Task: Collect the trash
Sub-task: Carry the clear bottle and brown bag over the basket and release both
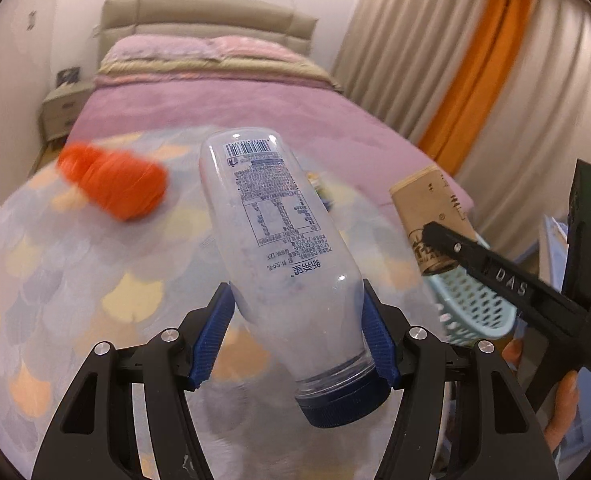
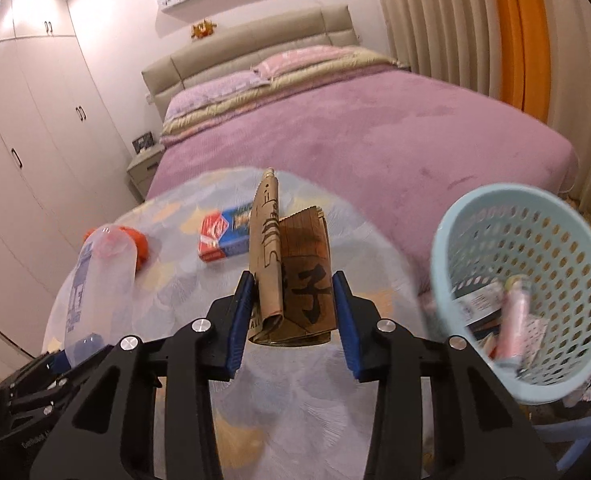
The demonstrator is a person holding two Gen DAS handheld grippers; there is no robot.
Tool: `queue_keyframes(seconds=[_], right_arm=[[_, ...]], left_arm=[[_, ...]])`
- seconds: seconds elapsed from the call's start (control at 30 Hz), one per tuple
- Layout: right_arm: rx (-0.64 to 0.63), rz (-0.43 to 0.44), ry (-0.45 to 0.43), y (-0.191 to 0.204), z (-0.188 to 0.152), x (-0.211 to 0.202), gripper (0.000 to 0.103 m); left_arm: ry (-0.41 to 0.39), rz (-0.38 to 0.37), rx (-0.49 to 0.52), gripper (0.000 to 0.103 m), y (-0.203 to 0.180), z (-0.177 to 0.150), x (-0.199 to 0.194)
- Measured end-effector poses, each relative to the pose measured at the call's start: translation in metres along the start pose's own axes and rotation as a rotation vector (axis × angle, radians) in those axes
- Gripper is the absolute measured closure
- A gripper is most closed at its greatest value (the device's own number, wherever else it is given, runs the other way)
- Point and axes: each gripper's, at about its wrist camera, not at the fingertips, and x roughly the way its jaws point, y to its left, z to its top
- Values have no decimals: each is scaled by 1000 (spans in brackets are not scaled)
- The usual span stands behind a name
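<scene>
— Trash is in both hands, right?
— Yes. The left tool (image 1: pixel 299 340) squeezes one see-through plastic bottle (image 1: pixel 279 248) with a blue cap. The bottle is up in the air, above the bench (image 1: pixel 75 280).
— And the right tool (image 2: pixel 293 320)?
— Its blue pads pinch one folded brown paper bag (image 2: pixel 291 280), also lifted over the bench.
— What is left on the bench?
— One orange thing (image 2: pixel 141 250) and one red and blue box (image 2: pixel 225 238). Both lie beyond the paper bag, toward the bed (image 2: pixel 375 136).
— Where does trash go?
— One light blue basket (image 2: pixel 475 216) sits right of the paper bag. Some wrappers are inside already.
— Anything in the way?
— No, just air between the bag and the basket.
</scene>
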Motion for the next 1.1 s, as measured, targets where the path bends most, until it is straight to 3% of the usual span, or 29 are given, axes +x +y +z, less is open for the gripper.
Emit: queue_keyframes(seconds=[0.17,0.43,0.73,0.97,1.1], right_arm=[[35,-61,-66,-36,10,-39,67],[102,-179,-120,-103,22,-85,66],[273,-244,-43,-192,13,-88,65],[389,-243,58,-241,-4,-63,63],[440,-220,84,-254,-11,-53,55]], left_arm=[[-48,-67,86,43,-48,22,-6],[-57,-174,229,43,-132,48,10],[56,-291,253,43,-200,49,81],[126,-290,250,43,-226,35,127],[136,-262,290,42,-236,28,136]])
